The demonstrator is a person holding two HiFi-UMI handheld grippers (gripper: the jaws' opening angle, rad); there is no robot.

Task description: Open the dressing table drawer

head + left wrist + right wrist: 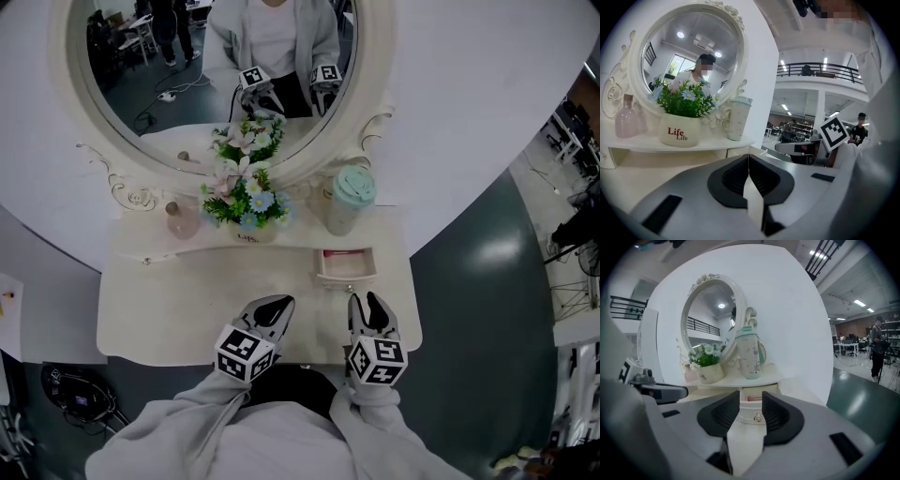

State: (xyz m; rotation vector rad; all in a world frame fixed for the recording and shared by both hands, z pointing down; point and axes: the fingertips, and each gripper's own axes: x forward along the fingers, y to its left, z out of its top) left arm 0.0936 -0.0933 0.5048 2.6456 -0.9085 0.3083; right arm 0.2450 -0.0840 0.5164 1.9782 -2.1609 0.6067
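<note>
The cream dressing table (178,305) has a small drawer (347,267) under its right shelf. It stands pulled out, and something pink-red lies inside. Its metal knob (758,417) faces me. My right gripper (366,305) hovers just in front of the drawer, a little above the tabletop. In the right gripper view this gripper (751,399) is open, with nothing held; drawer and knob show through the gap, apart from the pads. My left gripper (275,307) hangs over the table's front middle. Its jaws (748,157) meet, shut on nothing.
On the shelf stand a flower pot (246,206), a pink bottle (181,220) and a mint-lidded tumbler (352,197), all in front of the oval mirror (169,84). Dark cables (75,394) lie on the floor at the left. Green floor (487,281) runs along the right.
</note>
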